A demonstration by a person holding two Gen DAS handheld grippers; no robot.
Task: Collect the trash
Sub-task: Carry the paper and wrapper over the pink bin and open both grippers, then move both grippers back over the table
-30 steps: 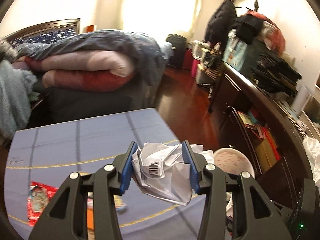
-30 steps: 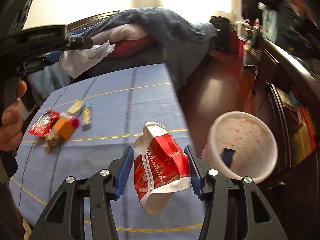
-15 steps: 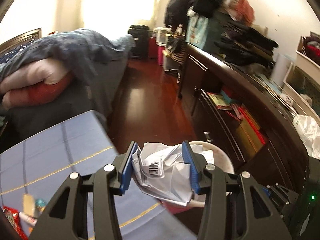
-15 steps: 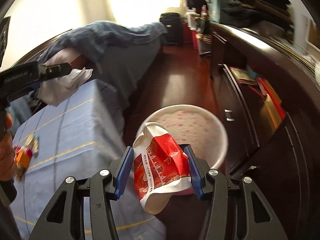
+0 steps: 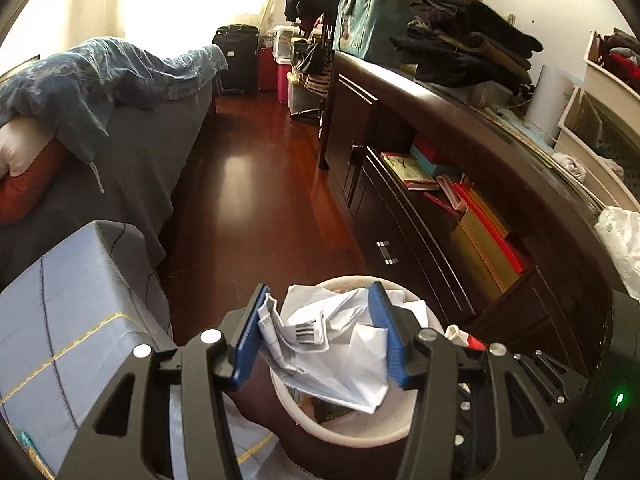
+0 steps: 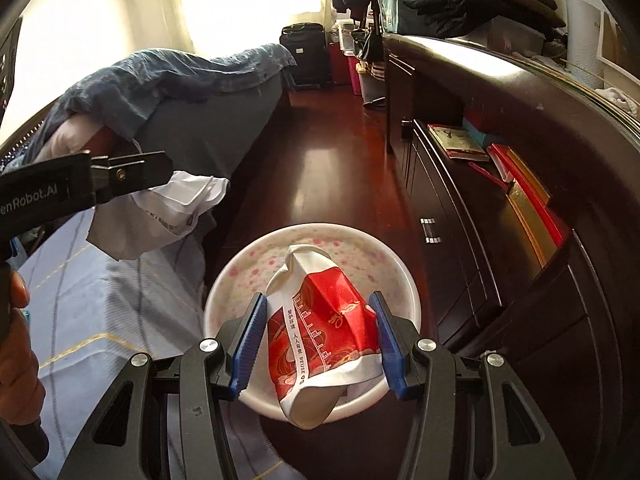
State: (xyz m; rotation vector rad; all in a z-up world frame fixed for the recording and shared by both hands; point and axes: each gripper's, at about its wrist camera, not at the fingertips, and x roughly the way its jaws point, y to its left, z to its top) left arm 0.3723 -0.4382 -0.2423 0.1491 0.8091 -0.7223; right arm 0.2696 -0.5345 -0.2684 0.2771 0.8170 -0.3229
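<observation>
My left gripper (image 5: 322, 338) is shut on a crumpled white paper (image 5: 336, 356) and holds it above the white trash bin (image 5: 352, 434) on the floor. My right gripper (image 6: 318, 344) is shut on a crushed red and white paper cup (image 6: 320, 328) right above the same bin (image 6: 240, 276), whose inside has pink speckles. The left gripper (image 6: 120, 172) with its paper (image 6: 160, 212) also shows at the left of the right wrist view, over the table's edge. The tip of the red and white cup (image 5: 460, 336) shows at the right in the left wrist view.
A table with a blue cloth (image 5: 60, 312) stands left of the bin. A dark wooden cabinet (image 5: 460, 208) with books and boxes runs along the right. A bed with blankets (image 5: 100, 92) lies at the left. Red-brown floor (image 5: 256, 184) stretches ahead between them.
Both grippers have swung right, off the table and over the bin, each holding its piece of trash. The jaws have not changed.
</observation>
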